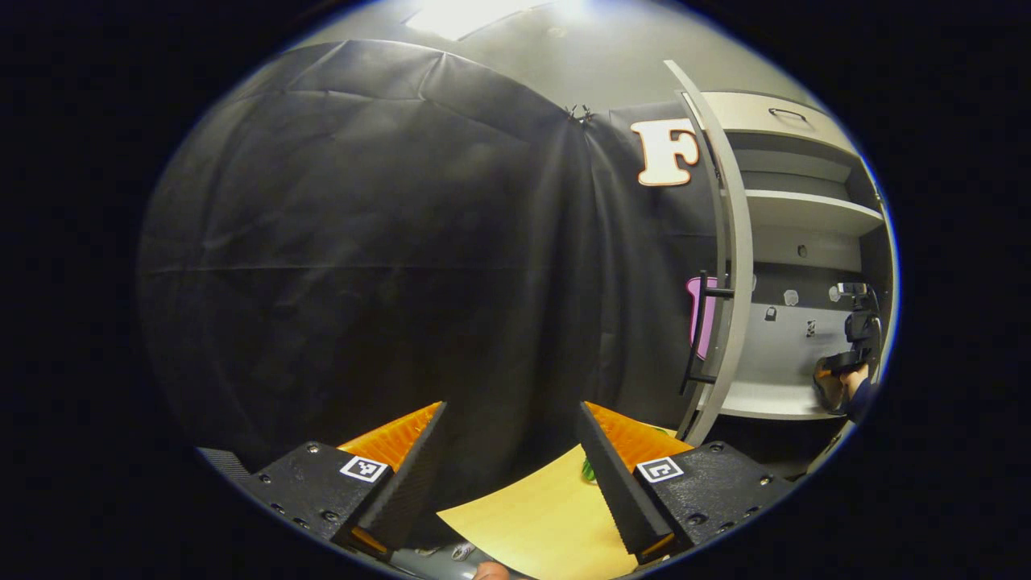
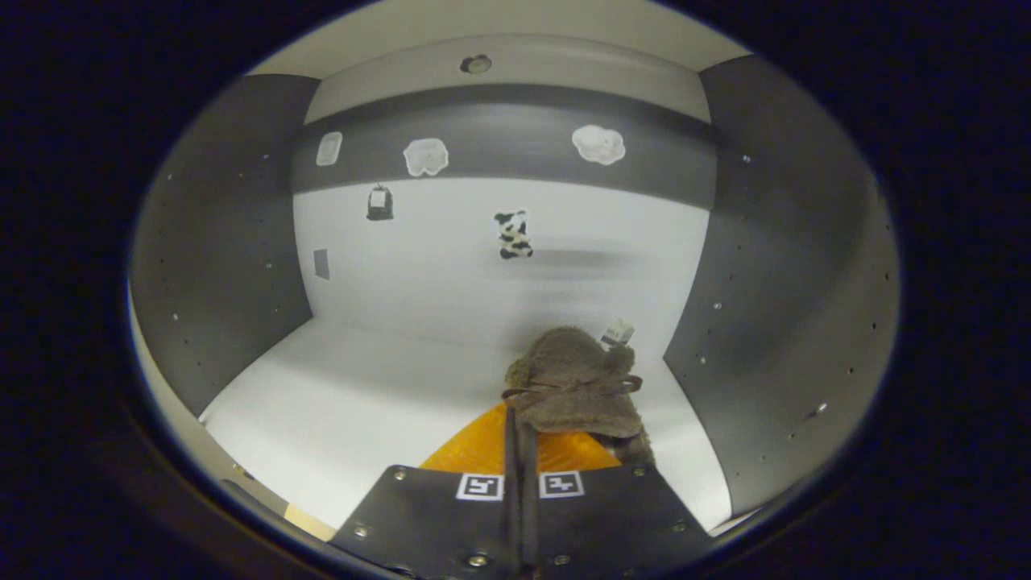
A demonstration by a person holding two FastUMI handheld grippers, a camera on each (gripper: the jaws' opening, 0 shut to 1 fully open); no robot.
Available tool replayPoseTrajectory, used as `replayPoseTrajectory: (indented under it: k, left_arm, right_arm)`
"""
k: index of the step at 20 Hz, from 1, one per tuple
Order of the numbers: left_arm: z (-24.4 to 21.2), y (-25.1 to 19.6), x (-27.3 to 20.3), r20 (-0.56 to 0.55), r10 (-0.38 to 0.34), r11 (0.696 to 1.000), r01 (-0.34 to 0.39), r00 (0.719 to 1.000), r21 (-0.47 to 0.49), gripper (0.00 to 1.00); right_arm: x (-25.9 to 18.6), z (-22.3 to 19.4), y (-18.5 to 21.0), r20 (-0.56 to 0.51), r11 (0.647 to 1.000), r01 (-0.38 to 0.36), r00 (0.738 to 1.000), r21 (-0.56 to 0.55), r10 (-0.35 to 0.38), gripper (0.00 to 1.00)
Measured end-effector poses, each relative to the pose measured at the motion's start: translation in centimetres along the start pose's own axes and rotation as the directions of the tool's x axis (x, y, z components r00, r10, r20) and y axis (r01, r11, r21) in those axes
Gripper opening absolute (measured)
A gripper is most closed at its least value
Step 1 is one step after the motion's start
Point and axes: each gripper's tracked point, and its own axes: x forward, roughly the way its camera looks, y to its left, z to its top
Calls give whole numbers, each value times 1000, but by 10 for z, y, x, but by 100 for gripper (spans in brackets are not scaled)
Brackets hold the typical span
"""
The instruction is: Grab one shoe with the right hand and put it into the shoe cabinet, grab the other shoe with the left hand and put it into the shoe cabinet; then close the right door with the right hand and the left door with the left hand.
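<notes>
No readable text; the shoe's (image 2: 576, 383) tag is too small.

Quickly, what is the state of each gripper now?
Left gripper: jaws open, holding nothing.
Right gripper: jaws closed on the brown shoe, inside the shoe cabinet.

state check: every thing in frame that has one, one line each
left claw: open, nothing between its fingers
right claw: shut on the brown shoe
brown shoe: held inside the shoe cabinet, low over the white shelf; contact unclear
shoe cabinet: open
left door: swung open, edge-on in the left gripper view
</notes>
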Motion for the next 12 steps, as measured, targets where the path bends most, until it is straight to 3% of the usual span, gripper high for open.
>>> replayPoseTrajectory:
  k: [2,4,5,8,12]
  left_arm:
    - [1,0,-2,5,-1,1000,1,1000,4,93]
    - [0,-2,-2,5,-14,1000,14,1000,3,93]
    - [0,-4,-4,1,-26,1000,26,1000,2,94]
    - [-7,-17,-10,-15,-77,997,77,997,4,94]
    - [-18,-46,-17,-46,-171,985,172,984,4,94]
  right_arm:
    - [-2,5,1,7,1000,-10,1000,12,10,17]
    - [-14,7,1,10,999,-26,1000,45,26,37]
    - [-20,6,1,4,997,-40,999,62,39,57]
    - [-48,13,-7,23,997,-50,999,59,48,59]
    - [-108,49,-15,142,997,-70,988,44,64,59]
